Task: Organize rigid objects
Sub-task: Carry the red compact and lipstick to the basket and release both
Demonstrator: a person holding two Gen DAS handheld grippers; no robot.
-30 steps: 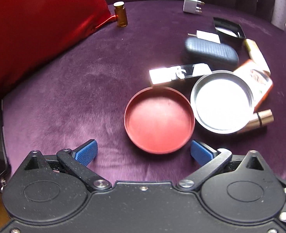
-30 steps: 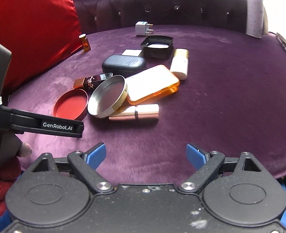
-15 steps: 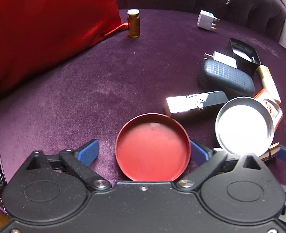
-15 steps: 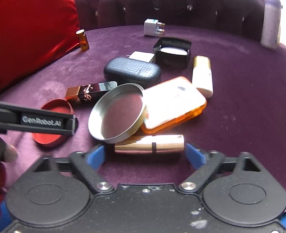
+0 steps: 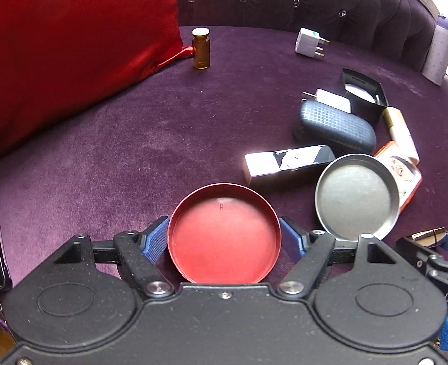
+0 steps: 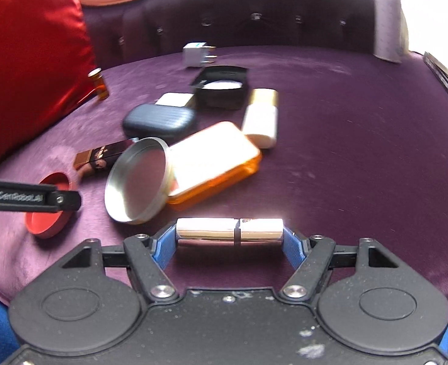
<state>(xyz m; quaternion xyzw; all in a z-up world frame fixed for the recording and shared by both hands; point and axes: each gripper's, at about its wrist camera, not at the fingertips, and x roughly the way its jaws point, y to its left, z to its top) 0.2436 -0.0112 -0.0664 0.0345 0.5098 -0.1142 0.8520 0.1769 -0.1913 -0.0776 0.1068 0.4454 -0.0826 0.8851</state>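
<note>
**Both grippers closed on objects over the purple sofa seat**

Left gripper (image 5: 224, 238): blue fingers (image 5: 154, 238) pressed against either side of the round red tin lid (image 5: 224, 237), rim up, gripped across its width. Just beyond the right finger, a silver tin lid (image 5: 356, 200), propped at a tilt on the orange case (image 5: 403, 176). Ahead of the fingers and slightly right, a glossy black rectangular box (image 5: 287, 162), lying flat. Further out to the right, a dark textured case (image 5: 335, 126), with a white charger (image 5: 333, 99) and a black open box (image 5: 365, 95) behind it. Far ahead, an amber vial (image 5: 201, 48) standing upright beside the red cushion (image 5: 72, 45), and a white plug adapter (image 5: 309, 44) well apart to its right.

Right gripper (image 6: 229, 238): fingers (image 6: 291, 245) clamped on the two ends of a gold lipstick tube (image 6: 229, 229), held crosswise between them. Just ahead, the silver lid and orange case; beyond the case, a cream bottle with a gold cap (image 6: 262, 117) lying on the sofa seat (image 6: 360, 152). To the left of the fingers, the red lid under the left gripper's black arm.
</note>
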